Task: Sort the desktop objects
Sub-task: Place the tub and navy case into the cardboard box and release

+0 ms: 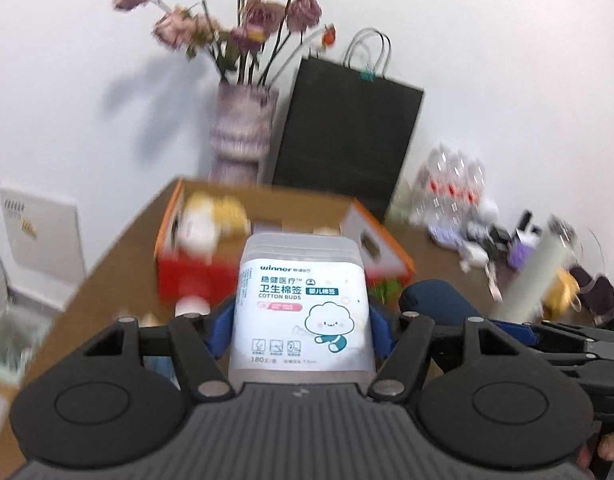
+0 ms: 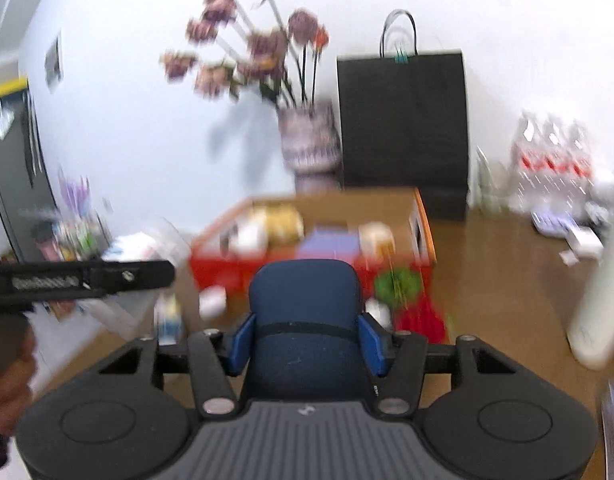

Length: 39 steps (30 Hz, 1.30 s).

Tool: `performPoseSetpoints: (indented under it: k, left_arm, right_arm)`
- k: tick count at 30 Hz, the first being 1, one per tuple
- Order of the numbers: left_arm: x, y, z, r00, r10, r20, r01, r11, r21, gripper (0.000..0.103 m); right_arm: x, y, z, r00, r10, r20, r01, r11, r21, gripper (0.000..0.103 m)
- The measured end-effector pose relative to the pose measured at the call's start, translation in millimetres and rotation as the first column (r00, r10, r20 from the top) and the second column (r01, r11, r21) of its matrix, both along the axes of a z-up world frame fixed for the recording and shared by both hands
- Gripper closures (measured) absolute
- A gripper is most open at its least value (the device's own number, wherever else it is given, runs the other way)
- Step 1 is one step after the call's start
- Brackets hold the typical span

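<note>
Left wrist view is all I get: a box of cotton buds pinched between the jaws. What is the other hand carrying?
Observer: On the right gripper the jaws clamp a dark blue case.
Operator: Is anything wrapped round it?
Observer: Yes, a thin black band runs across it.
Operator: Who moves these things? I see no arm.
Observer: A person's left hand grips the black handle of the left gripper, the one carrying your cotton buds box.
</note>
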State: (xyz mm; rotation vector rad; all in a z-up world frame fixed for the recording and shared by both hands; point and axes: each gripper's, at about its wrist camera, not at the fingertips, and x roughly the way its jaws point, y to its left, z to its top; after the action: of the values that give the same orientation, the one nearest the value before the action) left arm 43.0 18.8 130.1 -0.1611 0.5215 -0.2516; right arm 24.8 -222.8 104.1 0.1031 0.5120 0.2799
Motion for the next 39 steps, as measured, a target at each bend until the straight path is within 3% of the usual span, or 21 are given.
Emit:
performPoseSetpoints:
  k: [2, 5, 8, 10, 13, 19, 20, 22, 26, 29, 31, 36, 39]
  left_arm:
    - [51.0, -2.7, 14.0, 1.000, 0.017, -0.020, -0.017, 1.000, 0.010, 0.037]
    - [132.5, -8.4, 14.6, 0.994, 0.032, -0.101, -0.029, 0.999, 0.038, 0.037]
    - [202.9, -13.8, -6.5, 0.975, 0.106, -0.193, -0.084, 0.989, 0.123, 0.037]
    - [238.8, -9.3, -27.4, 0.955, 0.137, -0.264, -0.104, 0.985, 0.135, 0.037]
    - [265.9, -8.6, -55.8, 0.930, 0.128, -0.344, -0.090, 0.988, 0.124, 0.036]
    - [275.9, -27.3, -76.7, 0.944, 0.107, -0.313, -0.062, 0.987, 0.150, 0.035]
    - [275.5, -28.3, -76.8, 0.942, 0.116, -0.315, -0.069, 0.986, 0.154, 0.032]
    - [274.3, -26.3, -73.1, 0.938, 0.107, -0.330, -0.065, 0.988, 0.138, 0.030]
    - [254.2, -13.8, -51.7, 0.951, 0.106, -0.291, -0.072, 0.989, 0.127, 0.024]
    - [238.2, -2.2, -33.3, 0.953, 0.127, -0.276, -0.099, 0.989, 0.113, 0.022]
    - [219.5, 4.7, -19.7, 0.952, 0.156, -0.264, -0.130, 0.985, 0.115, 0.021]
    - [144.7, 24.6, 10.8, 0.970, 0.176, -0.171, -0.159, 0.981, 0.107, 0.011]
    - [91.3, 24.6, 13.6, 0.981, 0.168, -0.096, -0.153, 0.978, 0.145, 0.006]
  right_arm:
    - [49.3, -1.7, 17.0, 1.000, 0.007, -0.013, -0.007, 0.999, 0.032, 0.049]
    - [139.7, 5.3, 22.0, 0.994, 0.016, -0.105, -0.011, 0.999, 0.046, 0.049]
    - [223.8, 12.6, 3.5, 0.968, -0.026, -0.249, 0.041, 0.998, 0.056, 0.050]
    - [271.8, 12.6, -15.3, 0.942, -0.074, -0.328, 0.100, 0.993, 0.062, 0.050]
    - [317.5, 18.0, -31.4, 0.927, -0.121, -0.356, 0.142, 0.989, 0.033, 0.049]
    - [367.3, 43.2, -67.2, 0.890, -0.141, -0.434, 0.140, 0.990, -0.036, 0.045]
    - [369.1, 47.4, -70.0, 0.887, -0.150, -0.437, 0.135, 0.989, -0.066, 0.041]
    - [362.6, 47.2, -64.1, 0.896, -0.148, -0.419, 0.130, 0.989, -0.071, 0.044]
    - [323.2, 29.2, -16.9, 0.937, -0.127, -0.326, 0.126, 0.992, -0.024, 0.040]
    - [285.0, 16.3, 14.7, 0.962, -0.133, -0.240, 0.122, 0.991, -0.056, 0.029]
    - [257.8, 9.9, 24.6, 0.969, -0.127, -0.212, 0.111, 0.990, -0.085, 0.028]
    - [168.0, -7.7, 25.9, 0.982, -0.135, -0.132, 0.119, 0.985, -0.121, 0.022]
    - [117.0, -10.7, 10.9, 0.987, -0.128, -0.098, 0.117, 0.987, -0.115, 0.022]
